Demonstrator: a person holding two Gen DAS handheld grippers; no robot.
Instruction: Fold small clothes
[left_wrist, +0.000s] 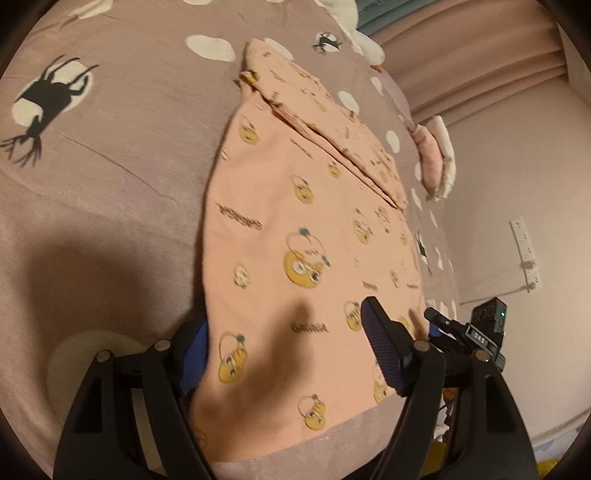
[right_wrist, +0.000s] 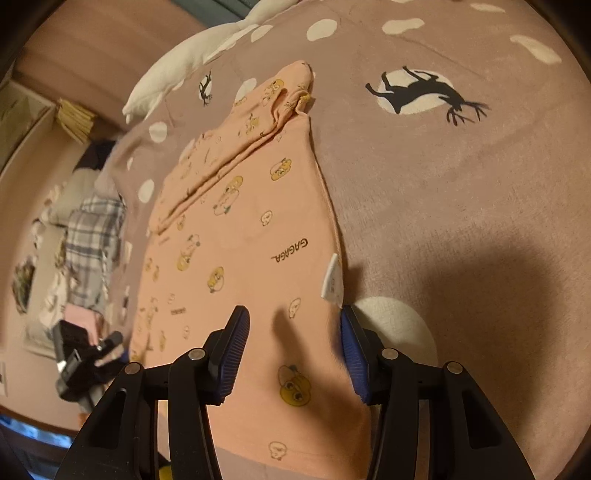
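Observation:
A small peach garment (left_wrist: 295, 229) with yellow cartoon prints lies flat on the mauve bedspread (left_wrist: 110, 166); its far part is folded over into a band (left_wrist: 332, 122). My left gripper (left_wrist: 284, 325) is open, its jaws straddling the garment's near left edge; the left pad is partly under the cloth. In the right wrist view the same garment (right_wrist: 240, 240) shows a white label (right_wrist: 332, 277) at its right edge. My right gripper (right_wrist: 291, 336) is open, its jaws either side of the garment's near right edge. The right gripper also shows in the left wrist view (left_wrist: 476, 332).
The bedspread (right_wrist: 461, 184) has white spots and black deer prints (right_wrist: 424, 90). A white pillow (right_wrist: 177, 59) lies at the far end. A pink and white folded item (left_wrist: 432, 155) sits at the bed's right edge. Plaid cloth (right_wrist: 92, 236) and clutter lie beyond the left edge.

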